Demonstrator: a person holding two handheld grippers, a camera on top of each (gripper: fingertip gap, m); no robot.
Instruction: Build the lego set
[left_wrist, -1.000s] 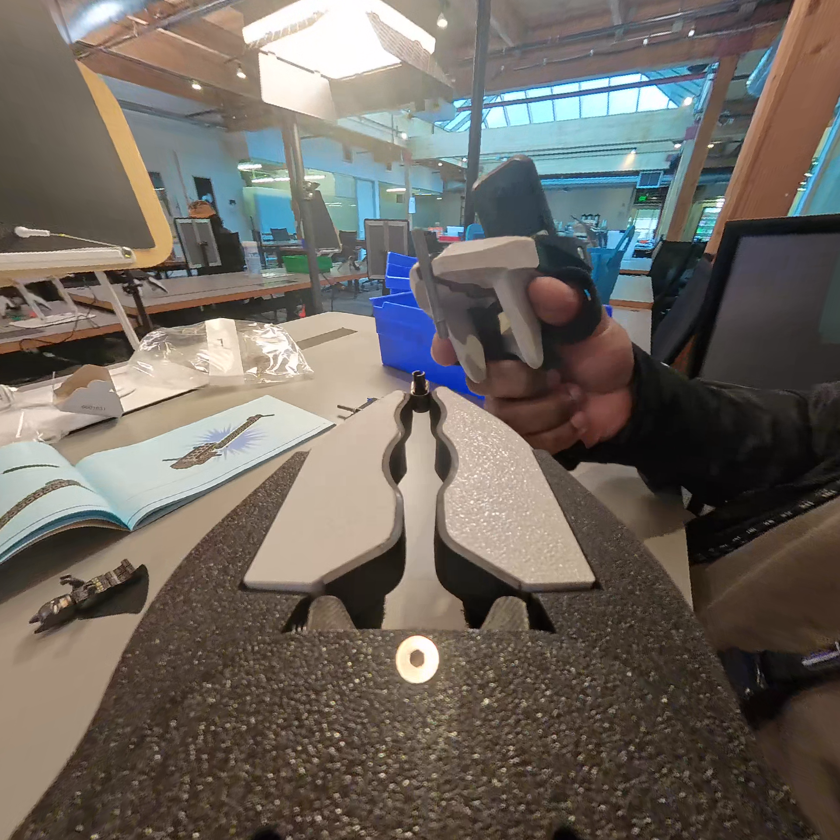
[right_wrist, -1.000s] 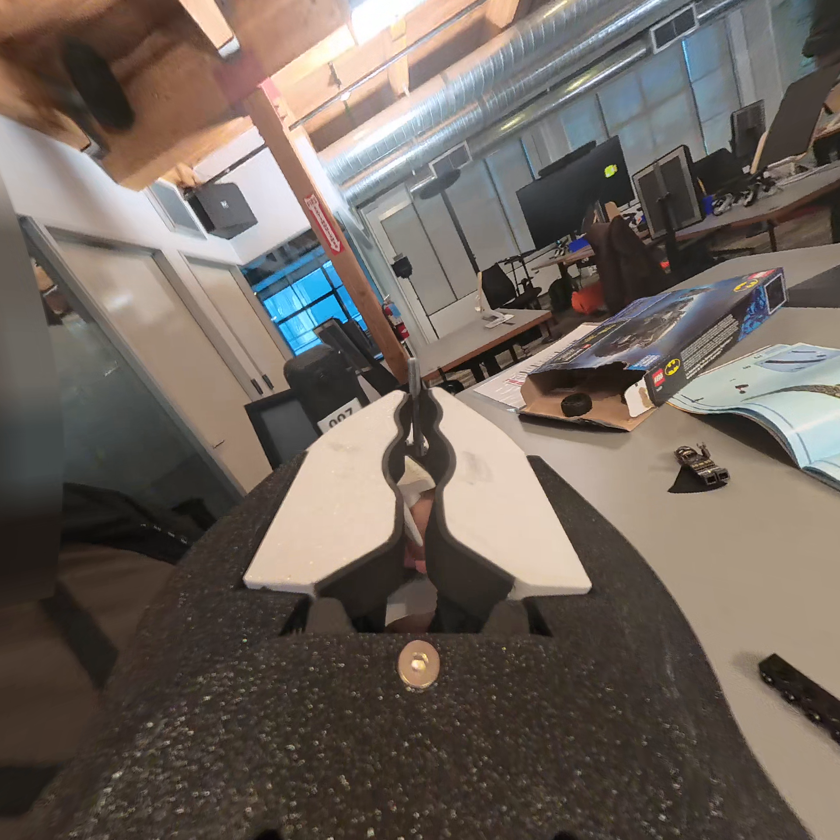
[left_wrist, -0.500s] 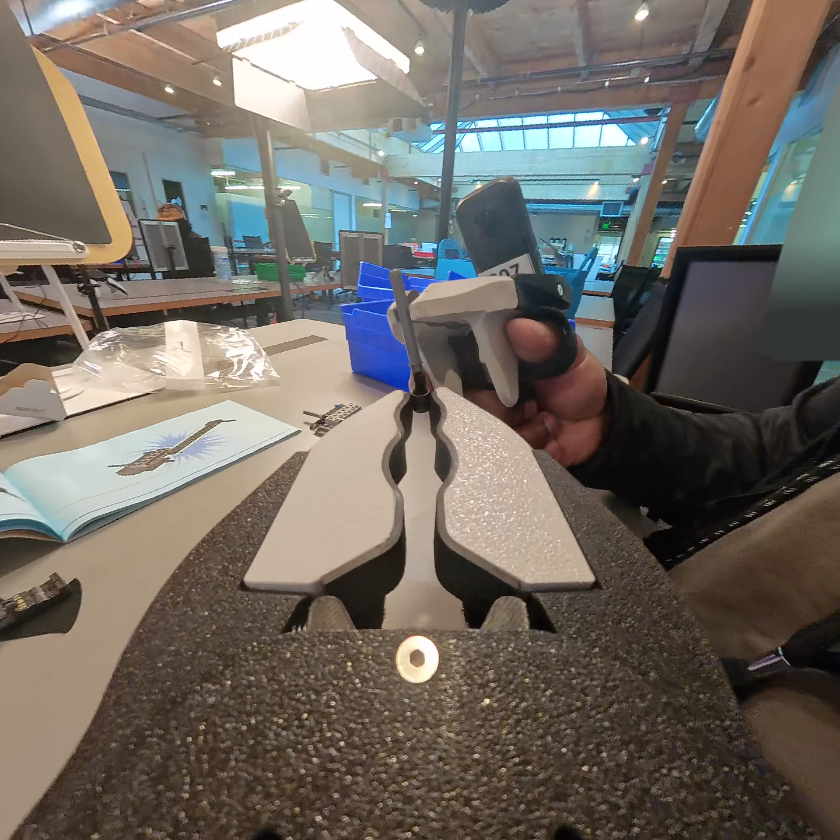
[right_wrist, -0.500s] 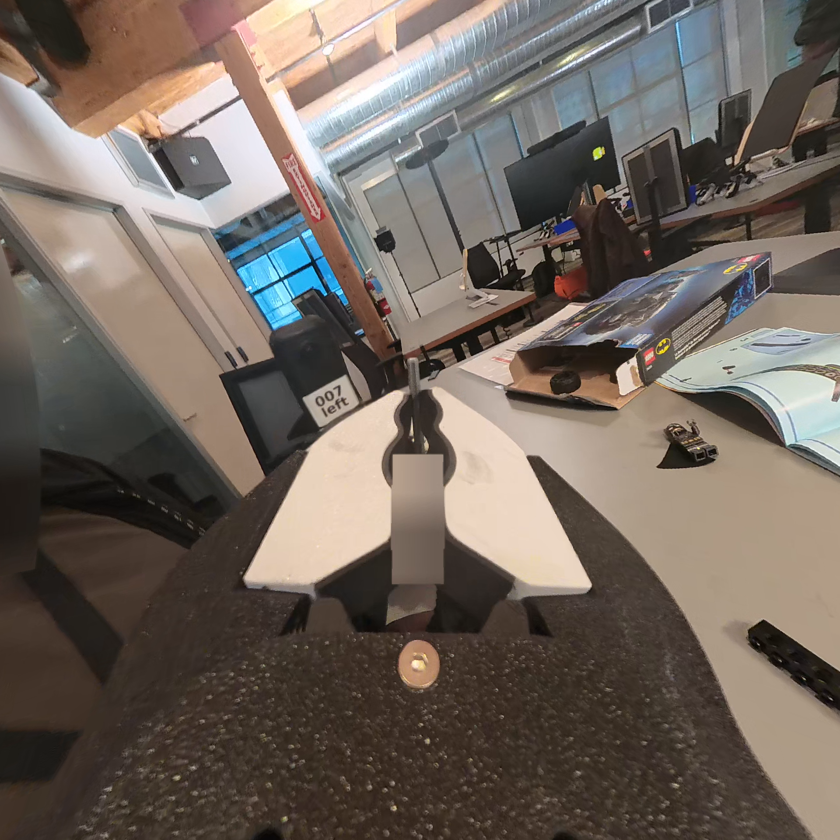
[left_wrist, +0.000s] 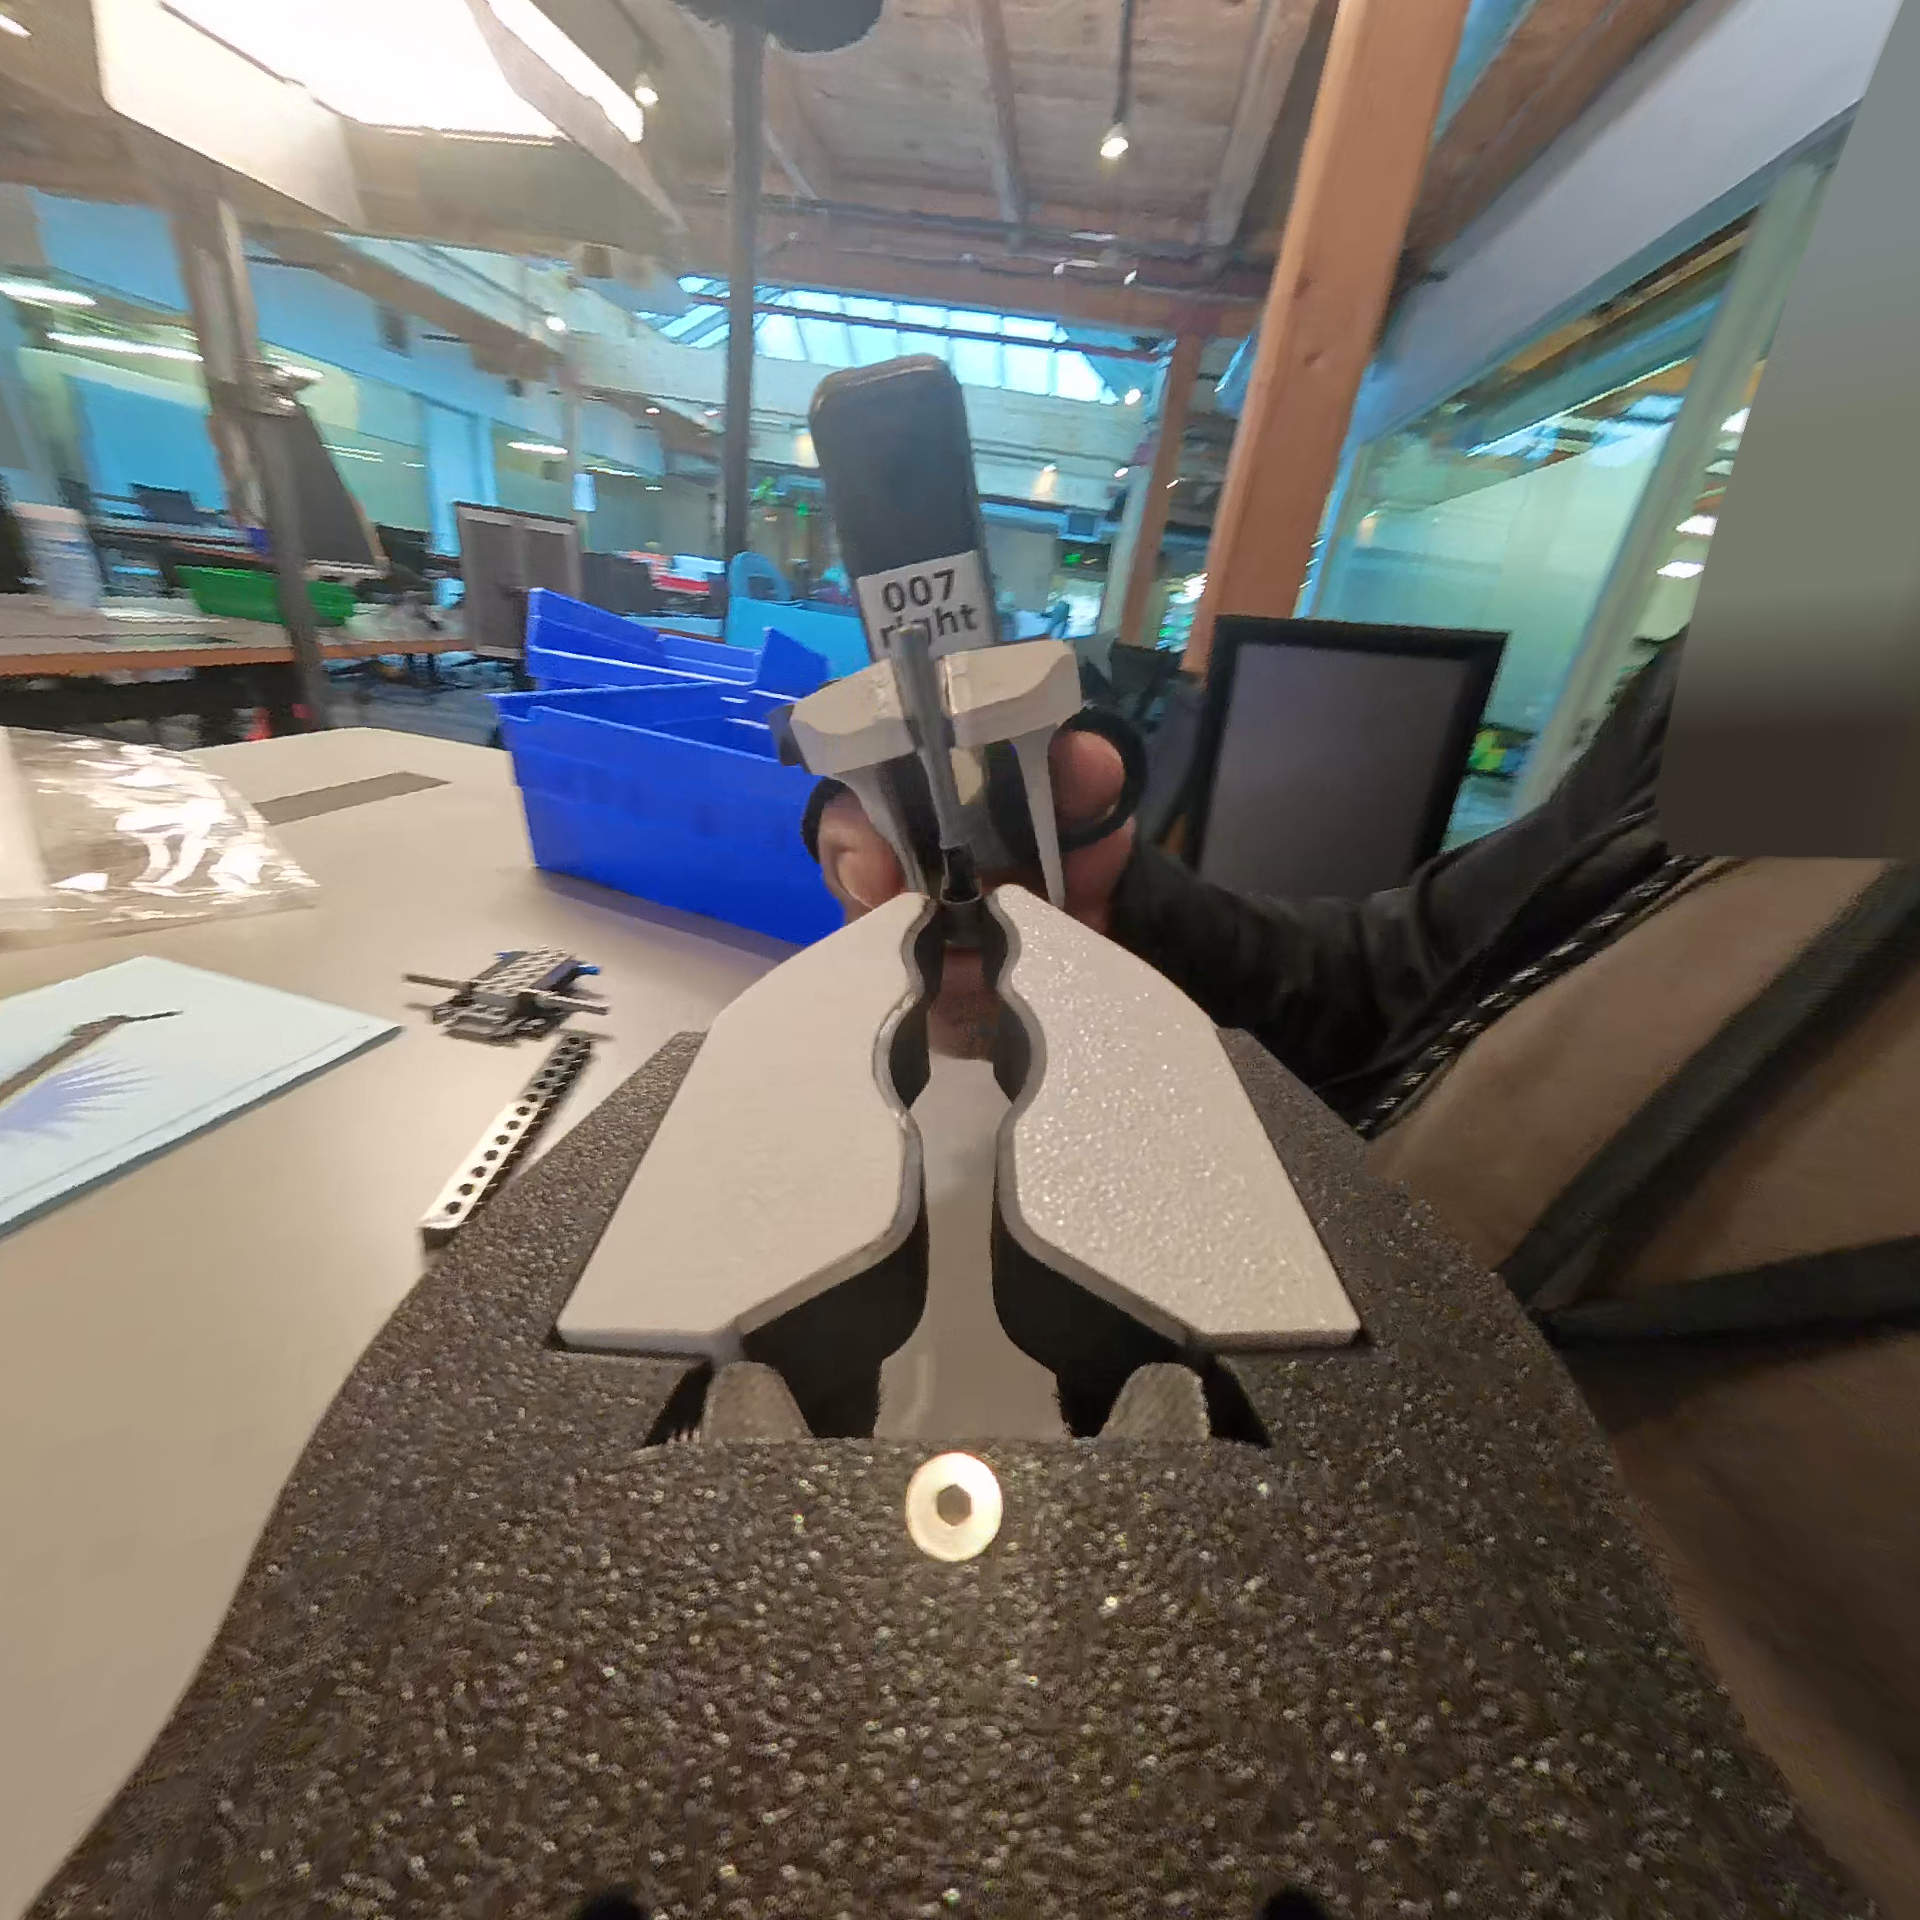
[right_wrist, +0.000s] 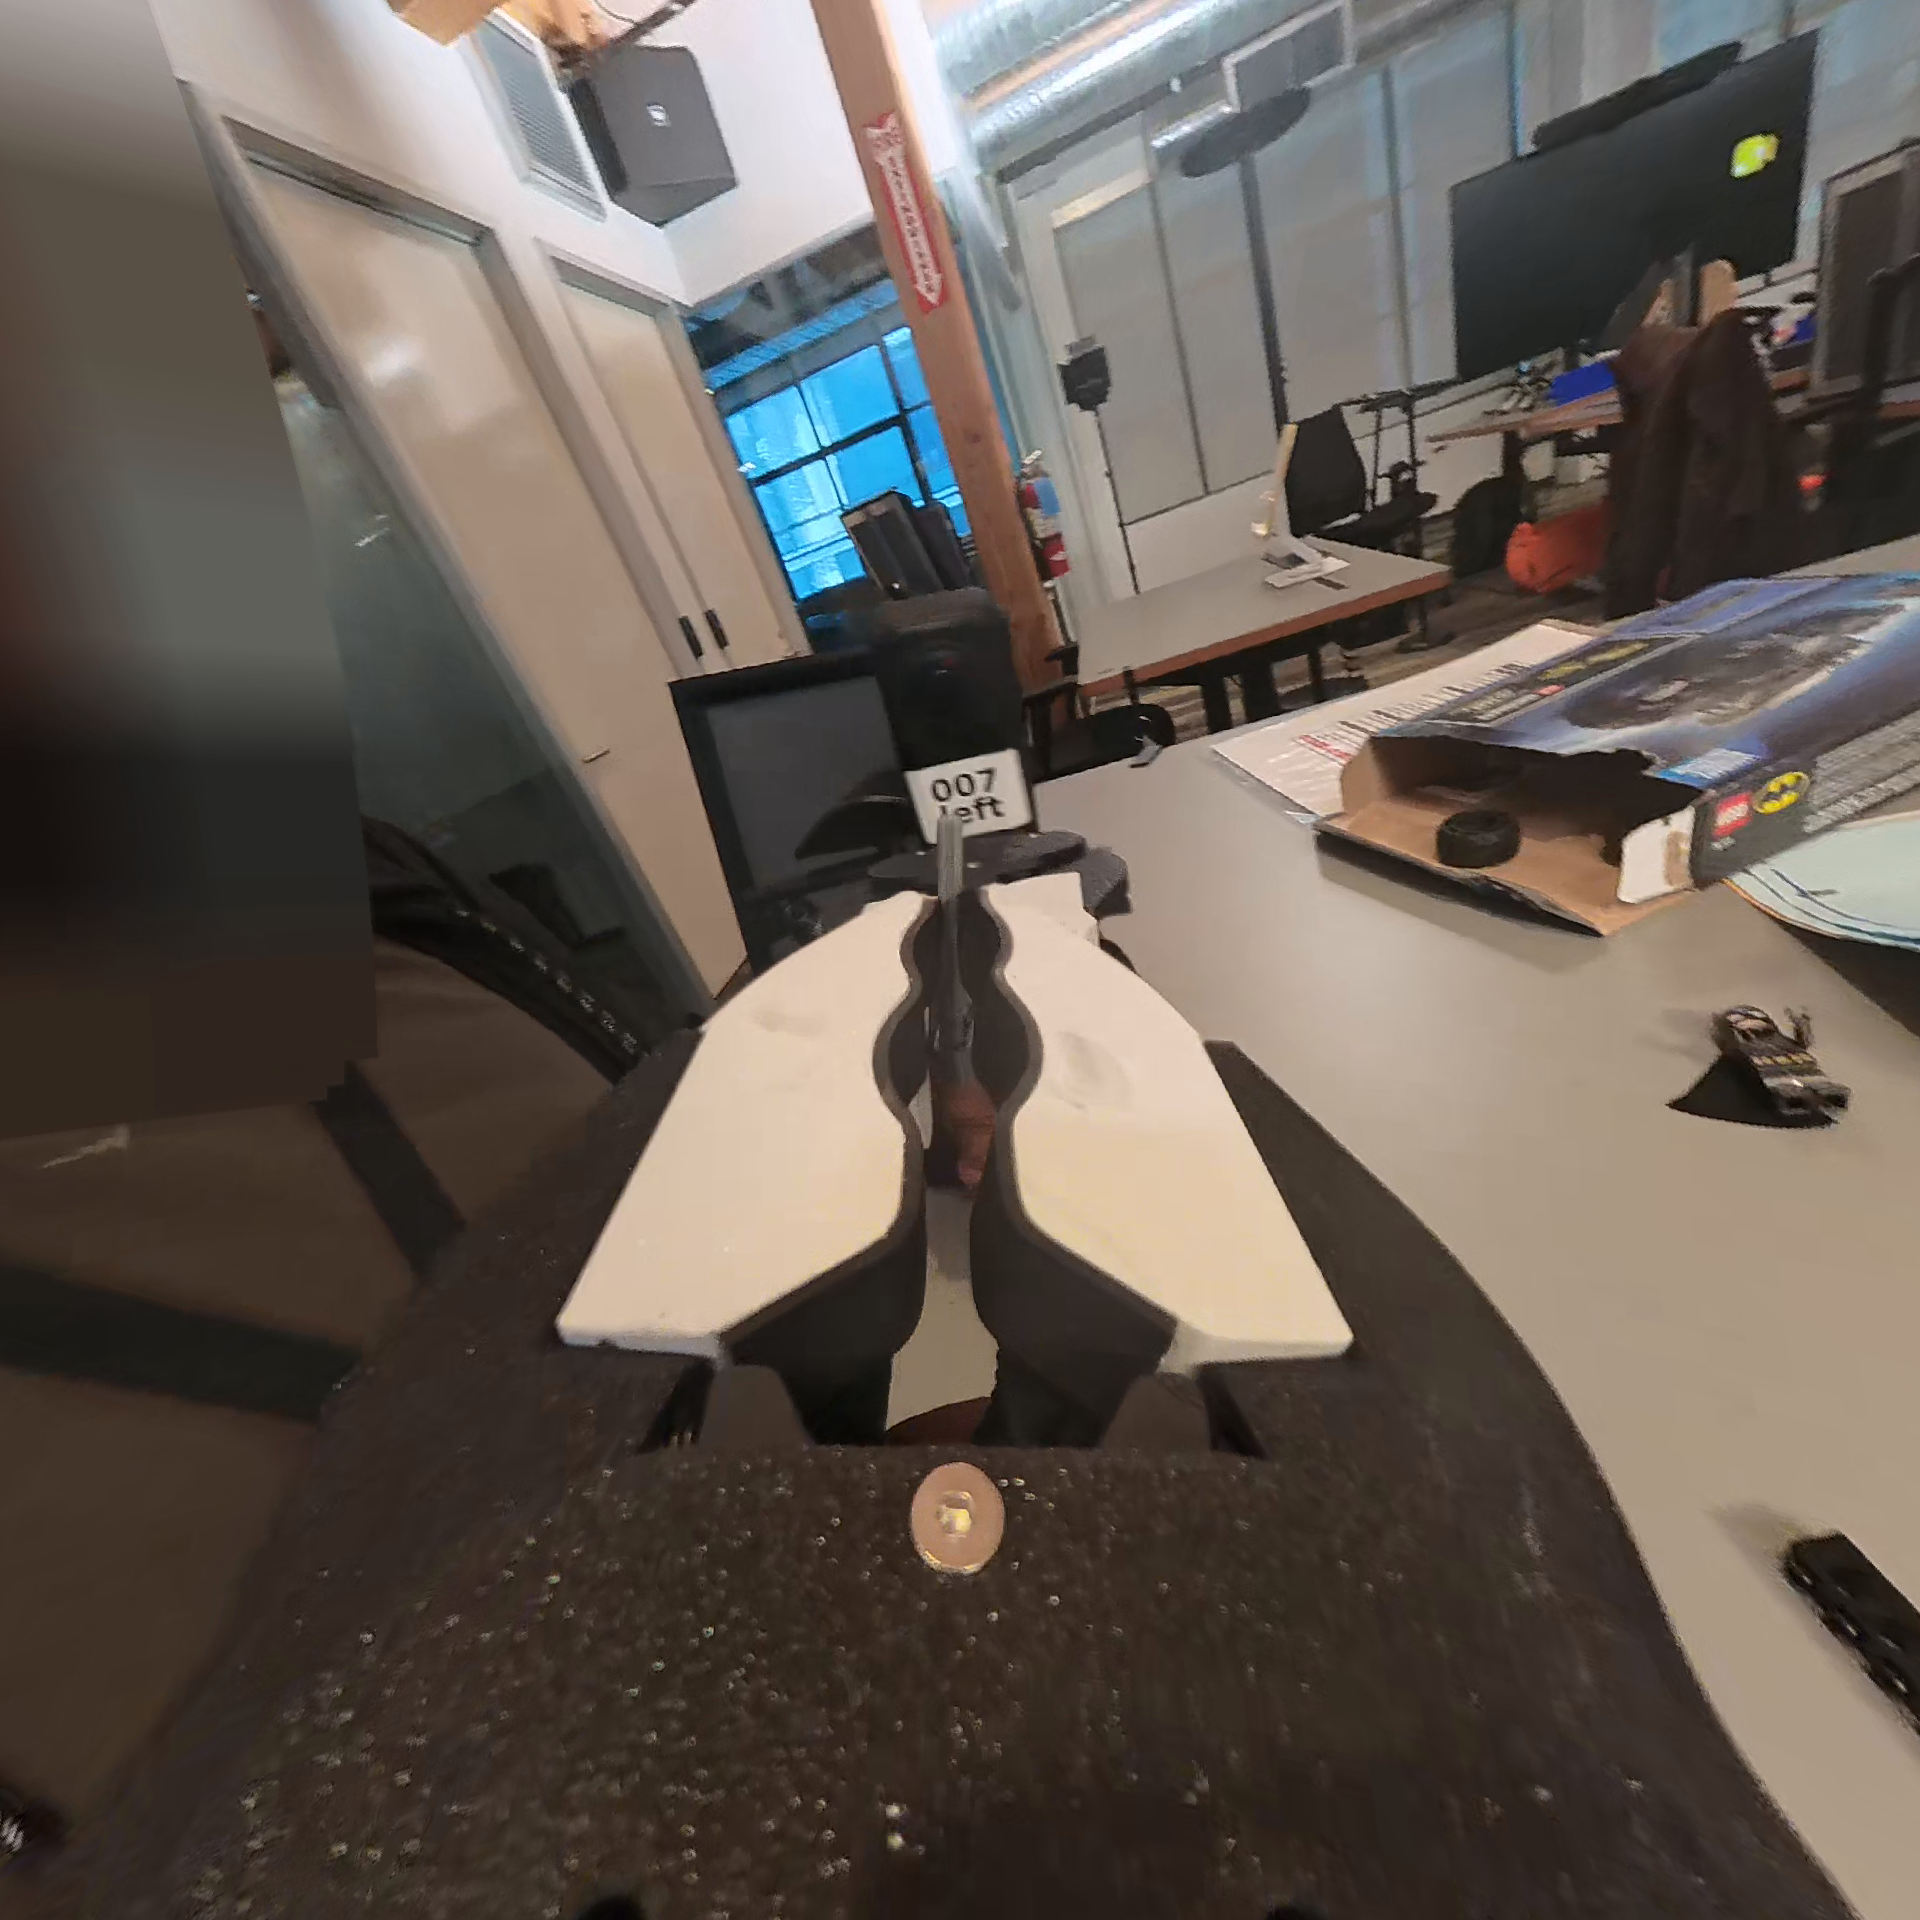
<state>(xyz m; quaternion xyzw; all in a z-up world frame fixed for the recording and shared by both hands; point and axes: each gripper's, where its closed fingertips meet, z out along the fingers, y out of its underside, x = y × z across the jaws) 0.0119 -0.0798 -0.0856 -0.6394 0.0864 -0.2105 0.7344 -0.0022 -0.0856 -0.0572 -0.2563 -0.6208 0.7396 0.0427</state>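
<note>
My left gripper (left_wrist: 961, 902) is shut on a small black cylindrical piece (left_wrist: 964, 920) pinched at its fingertips. My right gripper (right_wrist: 951, 912) is shut on a thin grey rod (right_wrist: 948, 868) that sticks out past its tips. In the left wrist view the right gripper (left_wrist: 930, 717) faces me, held in a person's hand. The grey rod (left_wrist: 935, 748) slants down from it, and its lower end meets the top of the black piece. In the right wrist view the left gripper (right_wrist: 1039, 894) sits just beyond the rod. Both are held above the grey table (left_wrist: 208, 1351).
Blue bins (left_wrist: 665, 769), a small brick assembly (left_wrist: 509, 992), a long holed beam (left_wrist: 509, 1132), an open booklet (left_wrist: 156, 1060) and a plastic bag (left_wrist: 135, 831) lie to the left. A torn box (right_wrist: 1662, 769) with a black tyre (right_wrist: 1475, 836), a minifigure (right_wrist: 1044, 1060) and a black beam (right_wrist: 1860, 1642) lie on the right.
The two grippers have come together. The right gripper moved down and turned to face the left one, bringing the rod's end onto the black piece. Both grasps stayed shut.
</note>
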